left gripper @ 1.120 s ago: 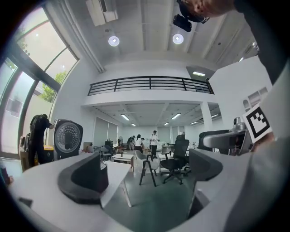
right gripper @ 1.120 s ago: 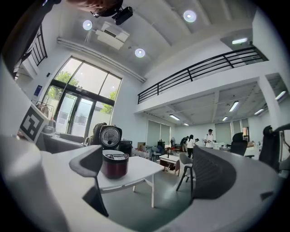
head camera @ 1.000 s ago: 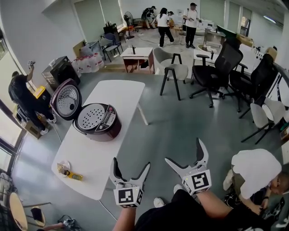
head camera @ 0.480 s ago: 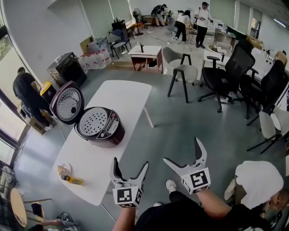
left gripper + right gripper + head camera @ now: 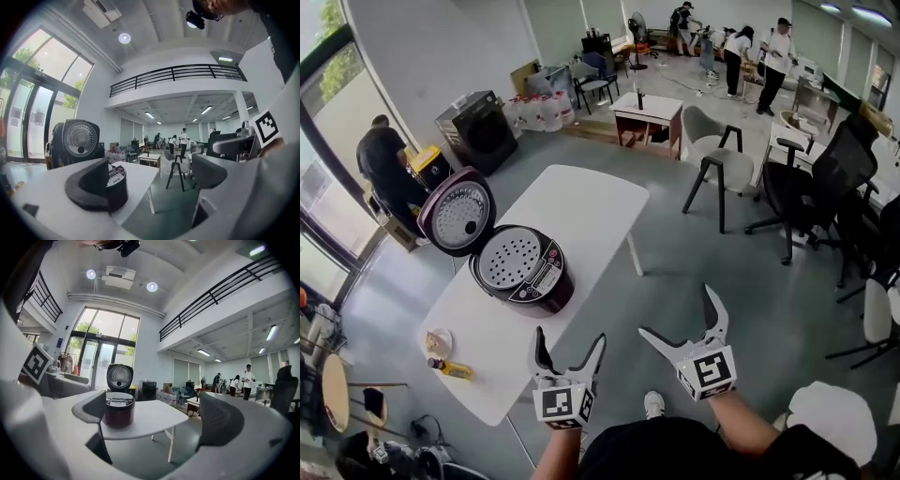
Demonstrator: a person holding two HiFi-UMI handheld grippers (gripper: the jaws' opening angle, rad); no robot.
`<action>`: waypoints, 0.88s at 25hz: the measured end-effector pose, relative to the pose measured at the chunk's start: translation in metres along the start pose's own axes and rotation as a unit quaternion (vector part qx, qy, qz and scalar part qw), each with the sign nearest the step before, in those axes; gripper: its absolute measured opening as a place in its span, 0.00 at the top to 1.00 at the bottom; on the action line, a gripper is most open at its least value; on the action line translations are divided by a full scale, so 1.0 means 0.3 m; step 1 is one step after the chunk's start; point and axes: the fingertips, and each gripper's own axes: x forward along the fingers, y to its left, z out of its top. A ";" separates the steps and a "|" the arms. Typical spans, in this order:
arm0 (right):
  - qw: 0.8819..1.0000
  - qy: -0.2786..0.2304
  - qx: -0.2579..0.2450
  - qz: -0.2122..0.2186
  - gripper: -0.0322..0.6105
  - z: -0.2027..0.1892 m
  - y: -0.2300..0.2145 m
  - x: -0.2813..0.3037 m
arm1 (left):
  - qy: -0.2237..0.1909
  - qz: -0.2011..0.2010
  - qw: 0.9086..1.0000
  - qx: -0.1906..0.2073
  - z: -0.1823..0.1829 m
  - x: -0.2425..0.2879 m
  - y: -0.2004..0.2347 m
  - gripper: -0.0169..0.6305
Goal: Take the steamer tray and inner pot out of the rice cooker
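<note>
A dark red rice cooker point(image 5: 525, 279) stands on the white table point(image 5: 581, 202) with its lid point(image 5: 457, 212) swung up to the left. The perforated steamer tray point(image 5: 508, 258) sits in its top; the inner pot is hidden beneath. My left gripper point(image 5: 570, 337) hovers off the table's near edge, short of the cooker, its jaws wide and closing with nothing between them. My right gripper point(image 5: 677, 311) is open over the floor, to the right. The cooker point(image 5: 117, 180) shows behind the left jaw in the left gripper view and at the cooker point(image 5: 119, 409) in the right gripper view.
A small plate point(image 5: 438, 340) and a yellow tool point(image 5: 450, 367) lie on the table's near left corner. Chairs point(image 5: 717, 169) stand to the right of the table. A person in black point(image 5: 384, 159) bends by the window; other people stand at the back.
Both grippers have moved towards the table. The cooker and table now sit further right and closer in the head view. Neither gripper holds anything.
</note>
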 end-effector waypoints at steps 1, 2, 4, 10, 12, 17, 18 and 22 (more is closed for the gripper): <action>1.000 0.001 0.001 0.009 0.03 -0.006 -0.010 0.021 | 0.003 0.008 1.000 -0.002 -0.003 0.014 0.003 0.14; 1.000 0.002 0.003 0.019 0.03 -0.011 -0.017 0.042 | 0.006 0.015 1.000 -0.004 -0.003 0.026 0.006 0.14; 0.999 0.003 0.004 0.038 0.03 -0.017 -0.024 0.086 | 0.006 0.033 0.999 -0.008 0.004 0.043 0.019 0.14; 0.996 -0.003 0.008 0.084 0.03 -0.021 -0.011 0.211 | 0.012 0.087 0.996 -0.006 0.000 0.060 0.092 0.14; 0.995 -0.001 0.002 0.098 0.03 -0.032 0.007 0.253 | 0.015 0.104 0.994 -0.008 -0.009 0.063 0.129 0.15; 0.992 0.002 0.002 0.130 0.03 -0.049 0.061 0.361 | 0.020 0.136 0.990 -0.013 -0.029 0.074 0.217 0.17; 0.991 0.001 0.001 0.135 0.03 -0.050 0.072 0.387 | 0.021 0.141 0.990 -0.016 -0.034 0.081 0.240 0.17; 0.988 0.002 -0.008 0.152 0.03 -0.047 0.116 0.495 | 0.023 0.161 0.986 -0.029 -0.052 0.113 0.341 0.18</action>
